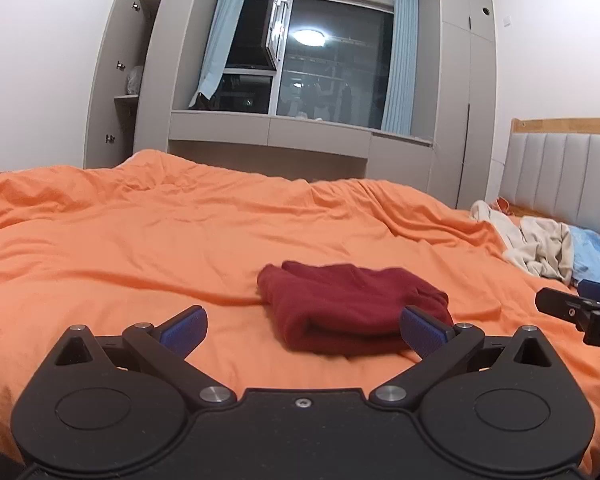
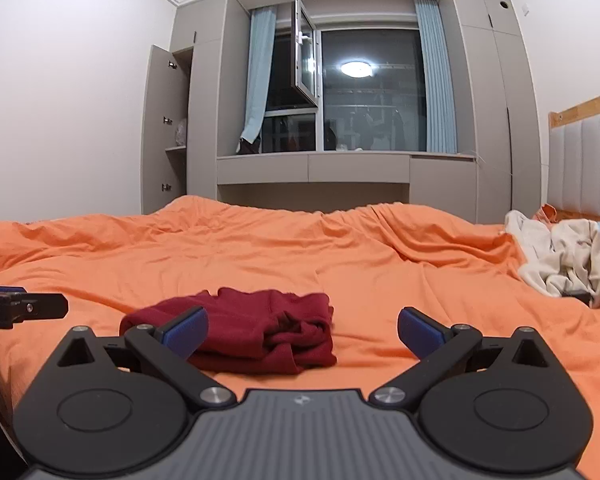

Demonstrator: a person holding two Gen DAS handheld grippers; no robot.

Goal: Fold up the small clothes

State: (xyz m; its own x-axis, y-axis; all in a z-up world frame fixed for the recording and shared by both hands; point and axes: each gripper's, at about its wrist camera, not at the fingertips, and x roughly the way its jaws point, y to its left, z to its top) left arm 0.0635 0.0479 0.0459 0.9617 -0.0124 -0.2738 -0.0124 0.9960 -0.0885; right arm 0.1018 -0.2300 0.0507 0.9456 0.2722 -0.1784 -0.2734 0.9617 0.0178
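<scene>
Two grippers are mine here, and both stand spread wide with nothing between the blue pads. My left gripper [image 1: 303,330] hovers just short of the dark red garment [image 1: 348,306], which lies folded into a thick bundle on the orange duvet [image 1: 140,240]; my right gripper [image 2: 303,330] hangs beside the same bundle, which sits ahead and to its left.

As for containers, the grey wardrobe [image 1: 116,80] has one door swung open, and a pale bundle rests on its shelf; what it is I cannot tell.

From the left wrist I see the garment's smooth rolled edge facing me, and my right gripper's tip at the frame's right side. From the right wrist I see instead the bundle's rumpled layered end. A heap of cream clothes [image 2: 560,256] lies near the padded headboard [image 2: 584,160], touching a light blue cloth [image 1: 594,256] shown more fully from the left wrist.
</scene>
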